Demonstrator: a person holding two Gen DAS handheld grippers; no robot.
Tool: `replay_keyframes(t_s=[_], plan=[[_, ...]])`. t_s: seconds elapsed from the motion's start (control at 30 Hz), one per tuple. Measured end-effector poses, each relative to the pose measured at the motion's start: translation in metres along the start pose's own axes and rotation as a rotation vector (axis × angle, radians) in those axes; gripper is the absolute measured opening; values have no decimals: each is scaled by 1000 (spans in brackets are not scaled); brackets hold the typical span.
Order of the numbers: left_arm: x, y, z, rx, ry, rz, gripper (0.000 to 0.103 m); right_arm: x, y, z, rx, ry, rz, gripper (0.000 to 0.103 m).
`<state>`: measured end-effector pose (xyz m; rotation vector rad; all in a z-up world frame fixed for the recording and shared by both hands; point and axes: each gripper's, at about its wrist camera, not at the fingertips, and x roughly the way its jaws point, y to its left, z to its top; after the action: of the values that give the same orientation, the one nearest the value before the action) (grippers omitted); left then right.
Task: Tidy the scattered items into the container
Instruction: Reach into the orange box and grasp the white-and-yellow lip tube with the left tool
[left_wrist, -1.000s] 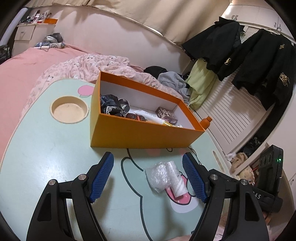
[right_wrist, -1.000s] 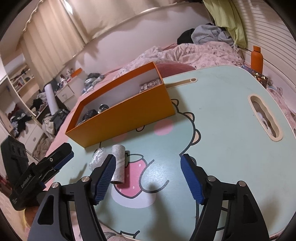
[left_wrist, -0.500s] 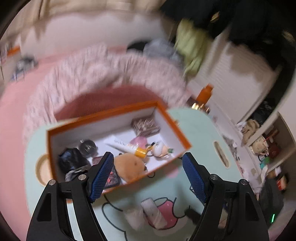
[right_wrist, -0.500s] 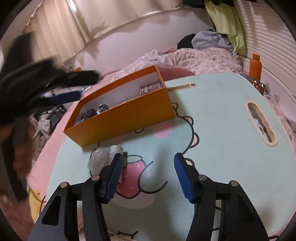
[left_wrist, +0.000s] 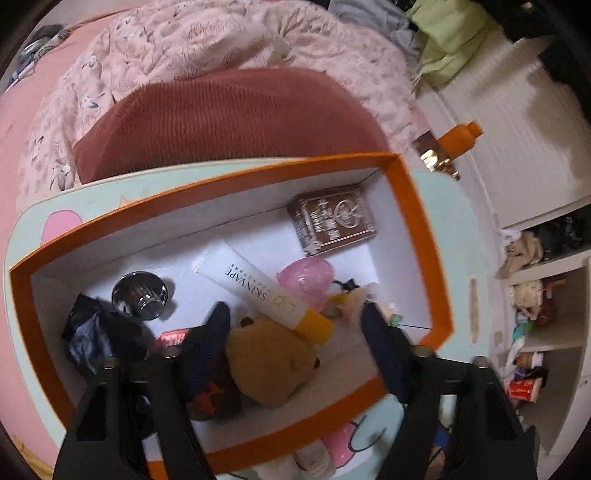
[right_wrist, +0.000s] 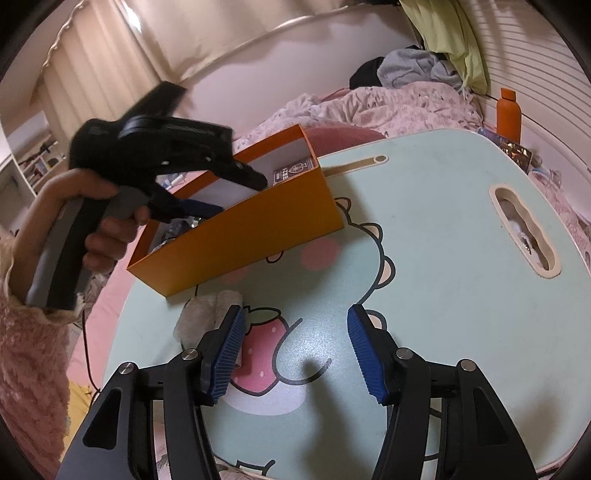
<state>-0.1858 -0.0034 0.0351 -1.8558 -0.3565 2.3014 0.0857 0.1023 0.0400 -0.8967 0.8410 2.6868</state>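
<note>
Left wrist view looks steeply down into the orange box (left_wrist: 417, 236) on the mint-green tabletop (right_wrist: 424, 258). Inside lie a white tube (left_wrist: 258, 291) with a yellow cap, a brown embossed card box (left_wrist: 332, 221), a pink heart-shaped piece (left_wrist: 306, 277), a shiny metal knob (left_wrist: 140, 295), crumpled dark wrapping (left_wrist: 88, 336) and a tan plush toy (left_wrist: 273, 362). The left gripper (left_wrist: 295, 332) hangs over the box, its jaws closing, the plush toy seen between them but not pressed. In the right wrist view, a hand (right_wrist: 74, 221) in a pink fuzzy sleeve (right_wrist: 29, 362) holds that gripper above the box. The right gripper (right_wrist: 295, 354) stands apart and empty over the tabletop, a bubble-wrapped roll (right_wrist: 207, 310) just beside its left finger, outside the box.
</note>
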Motion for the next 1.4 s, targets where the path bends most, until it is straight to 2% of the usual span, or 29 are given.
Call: replay_keyframes(t_s=[0.07, 0.13, 0.27, 0.5, 0.6, 0.7, 0.8, 0.87, 0.93, 1.03, 1.2, 1.37, 1.4], plan=[[10, -2, 2, 13, 26, 32, 51, 1, 0, 0, 3, 0, 0, 58], [8, -3, 3, 13, 10, 38, 50, 1, 0, 0, 4, -1, 0, 58], [3, 3, -2, 6, -34, -18, 43, 1, 0, 0, 6, 0, 2, 58], [-35, 8, -15, 43, -181, -80, 33, 1, -2, -2, 10, 4, 4, 58], [-58, 3, -19, 95, -253, -75, 19, 2, -2, -2, 11, 7, 4, 58], [-62, 3, -16, 104, -254, -64, 19, 1, -1, -2, 12, 7, 3, 58], [-48, 10, -6, 69, -192, -56, 19, 2, -1, -2, 12, 7, 4, 58], [-38, 22, 0, -18, -150, -69, 26, 1, -2, -3, 14, 8, 6, 59], [-35, 31, 3, -80, -145, -91, 44, 1, -2, -3, 18, 8, 7, 59], [-31, 38, 6, -118, -128, -76, 53, 2, -3, -3, 22, 12, 10, 59], [-26, 32, 9, -89, -106, -22, 53, 2, -3, -3, 23, 15, 11, 59], [-5, 13, 20, 47, -56, 109, 53, 3, -3, -3, 27, 20, 13, 60], [0, 12, 22, 61, -44, 137, 50, 3, -3, -3, 28, 20, 13, 60]])
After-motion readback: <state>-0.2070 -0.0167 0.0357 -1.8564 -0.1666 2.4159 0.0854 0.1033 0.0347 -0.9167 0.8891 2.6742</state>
